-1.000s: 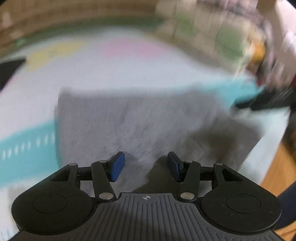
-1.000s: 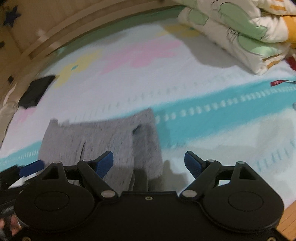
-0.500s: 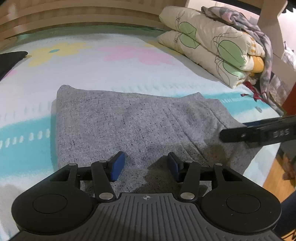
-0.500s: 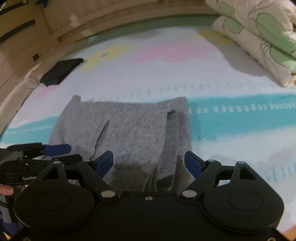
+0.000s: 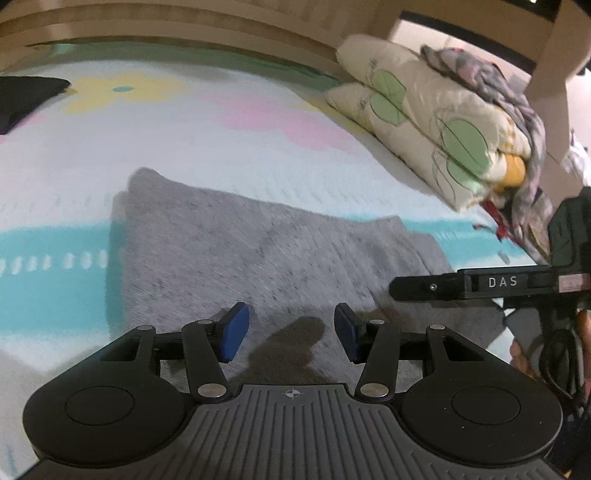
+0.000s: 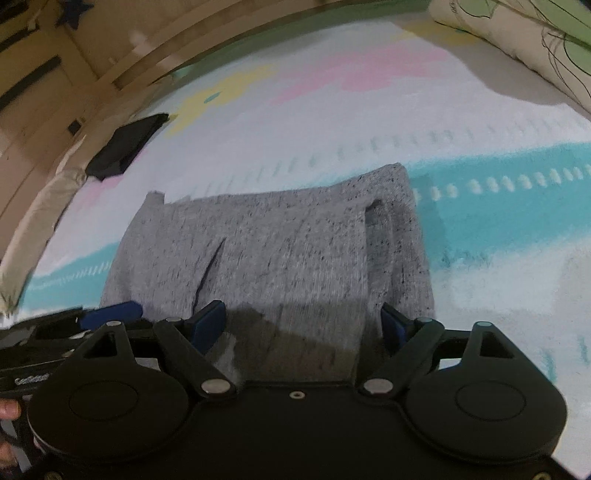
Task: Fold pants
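The grey pants (image 5: 266,254) lie folded into a flat rectangle on the bed, also in the right wrist view (image 6: 280,243). My left gripper (image 5: 291,332) is open and empty, over the near edge of the pants. My right gripper (image 6: 303,325) is open wide and empty, over the same near edge further right. The right gripper's black arm marked DAS (image 5: 480,284) reaches in from the right in the left wrist view. The left gripper's blue fingertip (image 6: 110,314) shows at the left in the right wrist view.
The bed sheet (image 5: 184,147) is white with teal stripes and pink and yellow flowers. A folded quilt (image 5: 436,125) with clothes on it lies at the far right. A dark folded cloth (image 6: 125,144) lies at the far left. A wooden frame (image 5: 166,22) runs behind.
Both grippers have stayed open over the folded pants. The right gripper has moved left and closer over them; the left view has tilted slightly.
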`<state>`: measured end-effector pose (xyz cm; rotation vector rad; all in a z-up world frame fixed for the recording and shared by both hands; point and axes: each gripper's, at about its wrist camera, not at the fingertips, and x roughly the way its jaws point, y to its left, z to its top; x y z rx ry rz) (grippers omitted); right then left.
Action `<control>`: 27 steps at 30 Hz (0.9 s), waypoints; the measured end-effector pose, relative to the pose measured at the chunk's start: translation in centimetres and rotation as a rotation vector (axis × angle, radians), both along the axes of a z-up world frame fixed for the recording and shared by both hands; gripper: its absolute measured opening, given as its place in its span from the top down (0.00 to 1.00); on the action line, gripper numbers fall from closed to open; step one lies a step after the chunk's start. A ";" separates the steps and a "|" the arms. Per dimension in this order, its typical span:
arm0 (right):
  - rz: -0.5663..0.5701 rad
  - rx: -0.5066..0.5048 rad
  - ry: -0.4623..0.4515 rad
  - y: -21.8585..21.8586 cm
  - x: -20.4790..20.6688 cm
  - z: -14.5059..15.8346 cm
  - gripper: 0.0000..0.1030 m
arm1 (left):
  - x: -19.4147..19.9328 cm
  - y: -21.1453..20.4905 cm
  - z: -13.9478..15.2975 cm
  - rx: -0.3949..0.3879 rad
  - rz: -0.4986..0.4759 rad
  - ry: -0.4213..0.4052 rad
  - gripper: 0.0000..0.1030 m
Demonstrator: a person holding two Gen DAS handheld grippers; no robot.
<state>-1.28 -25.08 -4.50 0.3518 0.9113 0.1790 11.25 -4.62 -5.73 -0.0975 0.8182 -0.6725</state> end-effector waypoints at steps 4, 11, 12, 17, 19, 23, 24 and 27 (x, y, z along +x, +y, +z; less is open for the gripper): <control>-0.039 0.028 0.021 -0.2 0.4 -0.1 0.42 | 0.1 0.9 0.4 0.020 0.052 -0.020 0.52; -0.046 -0.014 0.072 0.9 0.9 1.3 0.55 | 0.6 3.2 0.4 -0.007 0.164 0.021 0.52; -0.040 -0.047 0.076 1.4 1.0 1.7 0.59 | 0.6 3.4 0.5 -0.006 0.177 0.016 0.52; 0.035 -0.214 -0.017 4.8 1.0 5.5 0.72 | 0.2 4.3 1.6 -0.035 0.242 -0.029 0.52; 0.048 -0.197 -0.103 5.4 0.7 7.6 0.73 | 0.1 4.3 2.0 -0.038 0.245 -0.053 0.52; 0.025 -0.171 -0.164 4.6 1.1 8.7 0.74 | -0.1 3.6 1.9 -0.010 0.210 -0.057 0.52; 0.006 -0.195 -0.120 4.3 1.8 7.7 0.74 | 0.1 3.3 1.6 -0.007 0.193 -0.039 0.52; -0.036 -0.279 0.095 3.6 4.0 2.4 0.67 | 0.3 2.7 0.7 0.018 0.158 0.002 0.52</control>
